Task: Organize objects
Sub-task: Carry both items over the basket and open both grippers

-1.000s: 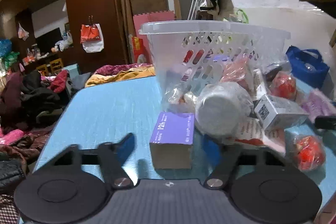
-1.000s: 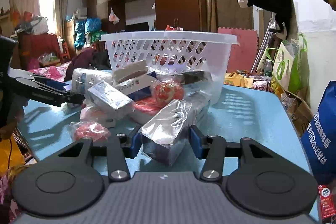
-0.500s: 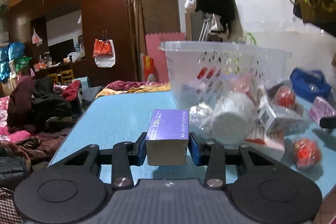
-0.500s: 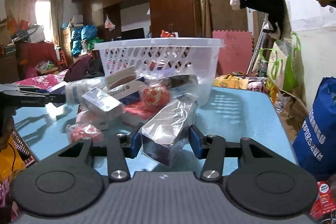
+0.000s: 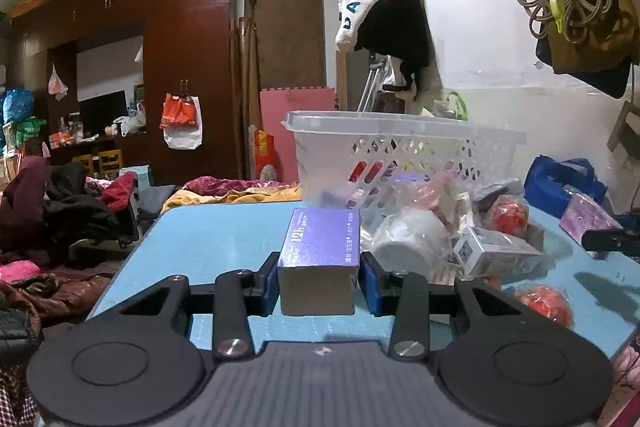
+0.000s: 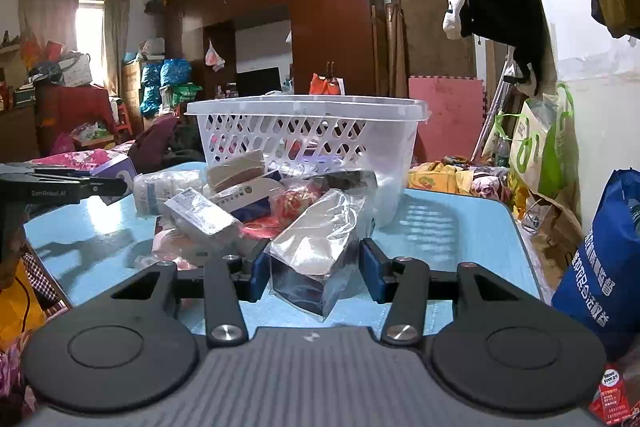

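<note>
Purple box (image 5: 318, 259) now lifted clear, clamped in left tongs (image 5: 319, 281); right tongs (image 6: 314, 273) pinching plastic-wrapped packet (image 6: 320, 251).

One white basket (image 5: 404, 147) stands on one blue table (image 5: 208, 239). One purple box (image 5: 320, 239), two red-filled bags (image 5: 506, 217), one white roll (image 5: 412, 241).
</note>
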Tool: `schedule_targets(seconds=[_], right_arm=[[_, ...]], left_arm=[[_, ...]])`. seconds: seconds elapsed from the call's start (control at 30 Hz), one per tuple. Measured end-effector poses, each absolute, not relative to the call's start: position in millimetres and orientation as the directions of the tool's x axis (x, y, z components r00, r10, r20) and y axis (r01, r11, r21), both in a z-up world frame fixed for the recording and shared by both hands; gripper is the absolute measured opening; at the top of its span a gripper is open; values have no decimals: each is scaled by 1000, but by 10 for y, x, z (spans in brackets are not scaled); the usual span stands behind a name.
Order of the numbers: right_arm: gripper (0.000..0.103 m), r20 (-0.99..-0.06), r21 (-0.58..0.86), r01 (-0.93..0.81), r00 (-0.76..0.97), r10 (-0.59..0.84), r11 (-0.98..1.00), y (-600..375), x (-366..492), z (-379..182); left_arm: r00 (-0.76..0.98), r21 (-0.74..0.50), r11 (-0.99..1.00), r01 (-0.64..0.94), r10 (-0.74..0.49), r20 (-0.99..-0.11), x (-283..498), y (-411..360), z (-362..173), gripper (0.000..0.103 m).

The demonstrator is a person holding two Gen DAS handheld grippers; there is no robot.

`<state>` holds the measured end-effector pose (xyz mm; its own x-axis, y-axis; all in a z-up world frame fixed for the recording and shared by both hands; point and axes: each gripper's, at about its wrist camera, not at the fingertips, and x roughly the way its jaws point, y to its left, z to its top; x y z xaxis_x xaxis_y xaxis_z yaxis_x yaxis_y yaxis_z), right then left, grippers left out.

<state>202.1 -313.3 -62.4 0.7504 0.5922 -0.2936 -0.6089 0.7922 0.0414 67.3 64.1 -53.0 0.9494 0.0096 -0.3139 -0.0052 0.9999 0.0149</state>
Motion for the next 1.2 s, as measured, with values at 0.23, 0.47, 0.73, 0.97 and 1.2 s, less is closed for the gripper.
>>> schedule_targets(seconds=[0.23, 0.47, 0.73, 0.97, 1.2], right_arm=[[50, -204, 50, -640, 745, 636, 766, -3169, 2088, -152], [50, -191, -63, -662, 742, 642, 747, -2740, 2549, 605], [51, -386, -92, -652, 720, 577, 752, -2240, 3508, 516], [96, -307, -68, -633, 749, 588, 771, -2435, 3324, 549], [103, -272, -50, -635, 751, 601, 771, -2795, 2668, 325]], left_arm=[[962, -37, 997, 70, -77, -263, 649, 596, -182, 45], [953, -55, 990, 130, -140, -270, 1411, 383, 591, 45], [864, -194, 978, 82, -166, -475, 2660, 369, 489, 48], [910, -129, 990, 64, -111, -400, 2322, 417, 509, 74], [942, -22, 992, 123, -124, -312, 1296, 328, 288, 85]])
